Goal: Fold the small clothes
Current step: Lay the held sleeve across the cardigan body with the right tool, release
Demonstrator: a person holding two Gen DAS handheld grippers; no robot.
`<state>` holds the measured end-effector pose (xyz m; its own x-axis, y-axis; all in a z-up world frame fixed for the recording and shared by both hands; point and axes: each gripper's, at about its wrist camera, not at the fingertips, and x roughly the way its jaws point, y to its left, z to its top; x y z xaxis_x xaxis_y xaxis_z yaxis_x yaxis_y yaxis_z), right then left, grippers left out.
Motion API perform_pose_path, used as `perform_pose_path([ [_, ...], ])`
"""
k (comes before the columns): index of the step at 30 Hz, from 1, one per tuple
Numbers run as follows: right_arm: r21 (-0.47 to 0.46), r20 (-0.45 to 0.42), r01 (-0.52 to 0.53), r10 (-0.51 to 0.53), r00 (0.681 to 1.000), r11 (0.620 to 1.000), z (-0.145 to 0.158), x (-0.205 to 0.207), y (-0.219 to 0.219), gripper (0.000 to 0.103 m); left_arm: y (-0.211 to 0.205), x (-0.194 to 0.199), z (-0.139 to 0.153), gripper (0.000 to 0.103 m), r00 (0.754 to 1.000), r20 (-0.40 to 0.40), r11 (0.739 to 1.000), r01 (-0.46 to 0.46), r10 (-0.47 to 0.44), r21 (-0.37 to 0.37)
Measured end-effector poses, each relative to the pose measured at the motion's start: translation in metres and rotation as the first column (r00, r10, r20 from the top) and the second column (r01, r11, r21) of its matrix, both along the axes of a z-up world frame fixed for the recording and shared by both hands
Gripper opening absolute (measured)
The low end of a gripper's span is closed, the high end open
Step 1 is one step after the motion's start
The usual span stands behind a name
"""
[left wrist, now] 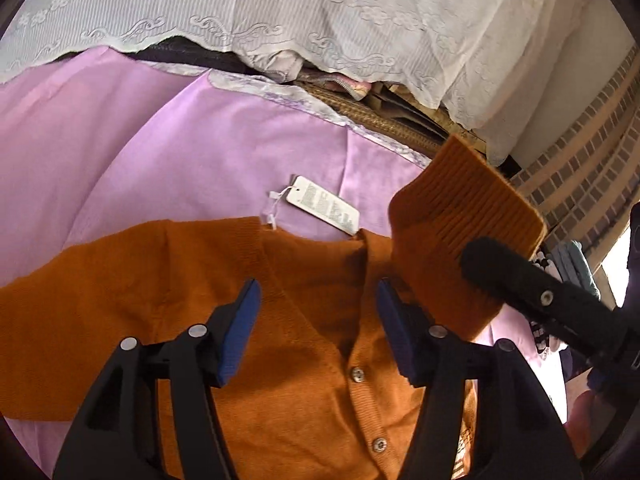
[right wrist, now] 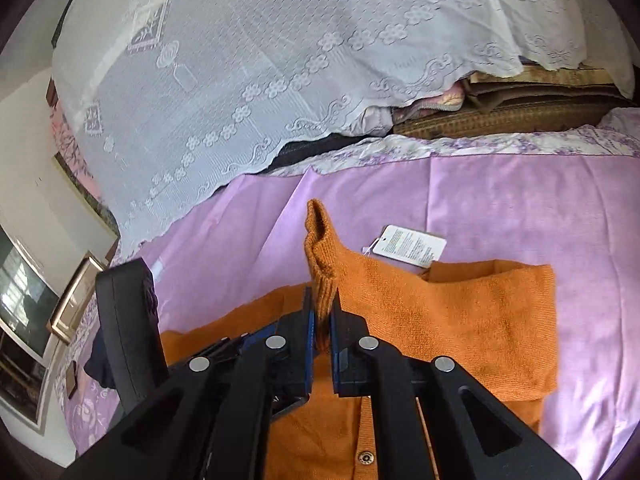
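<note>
An orange knitted cardigan [left wrist: 304,360] lies front up on a lilac bed sheet [left wrist: 200,152], buttons closed, with a white paper tag [left wrist: 324,204] at its neck. My left gripper [left wrist: 316,292] hovers open over the neckline with nothing between its blue pads. My right gripper [right wrist: 323,300] is shut on the ribbed cuff of one sleeve [right wrist: 318,232] and holds it raised above the cardigan's body [right wrist: 460,320]. In the left wrist view that lifted sleeve cuff [left wrist: 468,204] stands at the right, with a black finger [left wrist: 520,280] of the right gripper on it.
A white lace cloth [left wrist: 320,20] covers stacked bedding and a woven mat [left wrist: 380,116] at the back of the bed. A tiled wall [left wrist: 580,168] is at the right. Framed pictures [right wrist: 24,312] lean at the left edge of the right wrist view.
</note>
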<state>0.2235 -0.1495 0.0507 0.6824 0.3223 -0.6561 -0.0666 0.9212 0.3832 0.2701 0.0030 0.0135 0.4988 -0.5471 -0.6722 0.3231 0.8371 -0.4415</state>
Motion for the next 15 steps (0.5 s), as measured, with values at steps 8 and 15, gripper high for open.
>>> perform_pose_path([
  [8,0.003,-0.084,-0.018,0.018,0.996,1.0,-0.06,0.022,0.036,0.007,0.032,0.016,-0.054,0.053,0.994,-0.104,0.998,-0.037,0.043,0.053],
  [15,0.124,-0.146,-0.068,0.086,0.985,0.99,-0.078,0.022,0.038,0.031,0.022,-0.003,-0.05,0.054,1.0,-0.019,0.987,-0.003,0.006,0.161],
])
